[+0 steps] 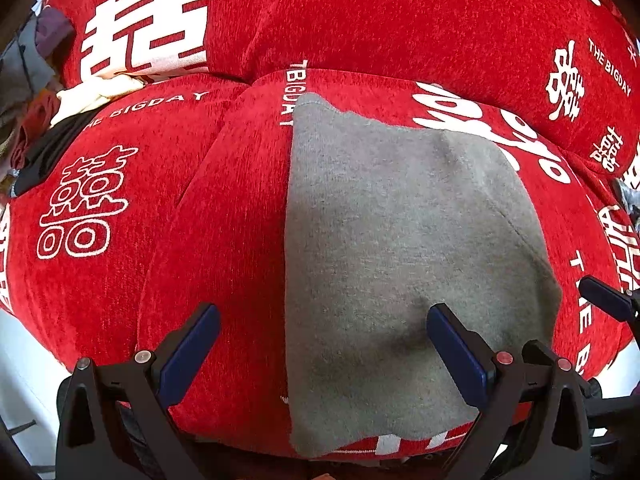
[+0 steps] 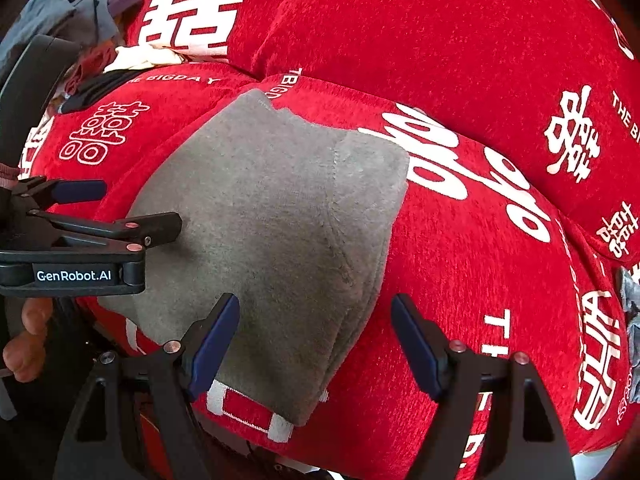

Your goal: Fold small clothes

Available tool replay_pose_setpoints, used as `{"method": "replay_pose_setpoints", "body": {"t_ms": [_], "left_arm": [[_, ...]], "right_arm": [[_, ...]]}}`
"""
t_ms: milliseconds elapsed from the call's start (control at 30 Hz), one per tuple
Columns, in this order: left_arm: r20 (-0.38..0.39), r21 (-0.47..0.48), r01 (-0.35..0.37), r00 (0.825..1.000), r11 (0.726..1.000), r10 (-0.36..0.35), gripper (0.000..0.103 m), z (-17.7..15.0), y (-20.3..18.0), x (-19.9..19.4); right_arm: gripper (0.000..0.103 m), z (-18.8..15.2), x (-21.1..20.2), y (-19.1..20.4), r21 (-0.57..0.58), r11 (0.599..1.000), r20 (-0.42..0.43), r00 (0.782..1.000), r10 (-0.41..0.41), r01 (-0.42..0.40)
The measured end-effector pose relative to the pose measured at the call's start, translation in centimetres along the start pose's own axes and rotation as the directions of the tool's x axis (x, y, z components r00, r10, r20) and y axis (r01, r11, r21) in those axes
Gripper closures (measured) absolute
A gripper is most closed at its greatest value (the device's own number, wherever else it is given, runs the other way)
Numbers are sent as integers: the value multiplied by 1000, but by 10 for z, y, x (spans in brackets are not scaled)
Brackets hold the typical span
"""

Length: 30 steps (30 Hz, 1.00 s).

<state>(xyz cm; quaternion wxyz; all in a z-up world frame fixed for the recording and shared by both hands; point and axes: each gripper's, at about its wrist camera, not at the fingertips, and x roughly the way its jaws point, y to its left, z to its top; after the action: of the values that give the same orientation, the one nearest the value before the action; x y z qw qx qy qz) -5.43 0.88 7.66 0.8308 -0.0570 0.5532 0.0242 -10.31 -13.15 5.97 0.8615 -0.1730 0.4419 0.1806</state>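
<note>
A small grey garment [image 1: 400, 248] lies folded flat on a red sofa cushion [image 1: 200, 220]; it also shows in the right wrist view [image 2: 272, 216]. My left gripper [image 1: 324, 344] is open over the garment's near left edge, its right fingertip [image 1: 444, 320] pressing a dent into the cloth. It also shows from the side in the right wrist view [image 2: 132, 210]. My right gripper [image 2: 316, 332] is open over the garment's near right edge, holding nothing. One of its fingers [image 1: 604, 298] shows at the right of the left wrist view.
The red sofa back cushion [image 1: 400, 20] with white lettering rises behind. A pile of other clothes [image 1: 44, 112] lies at the far left of the seat; it also shows in the right wrist view [image 2: 92, 12]. A grey item [image 2: 632, 320] peeks in at the right edge.
</note>
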Motion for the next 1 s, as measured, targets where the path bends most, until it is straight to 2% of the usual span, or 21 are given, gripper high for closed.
{"method": "replay_pose_setpoints", "body": {"t_ms": [1000], "left_arm": [[-11, -21, 58, 998, 998, -58, 0, 8, 15, 7]], "right_arm": [[22, 20, 10, 15, -54, 998, -35, 999, -29, 27]]}}
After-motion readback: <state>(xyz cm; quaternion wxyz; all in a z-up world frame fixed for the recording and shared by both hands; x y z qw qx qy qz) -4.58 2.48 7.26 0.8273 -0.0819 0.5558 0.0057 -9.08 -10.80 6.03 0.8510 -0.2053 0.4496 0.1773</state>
